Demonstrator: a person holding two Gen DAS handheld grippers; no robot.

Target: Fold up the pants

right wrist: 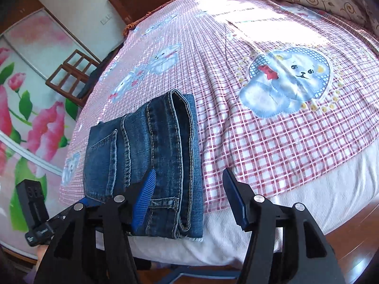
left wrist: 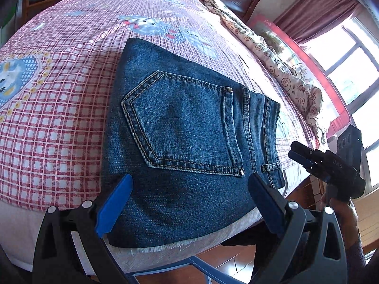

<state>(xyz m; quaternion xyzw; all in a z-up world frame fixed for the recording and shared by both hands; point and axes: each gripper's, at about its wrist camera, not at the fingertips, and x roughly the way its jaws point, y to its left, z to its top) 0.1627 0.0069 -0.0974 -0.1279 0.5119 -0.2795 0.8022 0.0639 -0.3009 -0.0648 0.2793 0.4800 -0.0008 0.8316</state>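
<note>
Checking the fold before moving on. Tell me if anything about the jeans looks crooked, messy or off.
Nothing stands out. The jeans lie in a compact folded stack near the edge of the bed, back pocket up, layers fairly even. Both claws, left and right, are open and hold nothing.

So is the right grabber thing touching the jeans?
Apart. The right wrist view shows the right gripper with jaws wide open above the folded jeans, and bedsheet, not denim, showing between its fingers.
</note>
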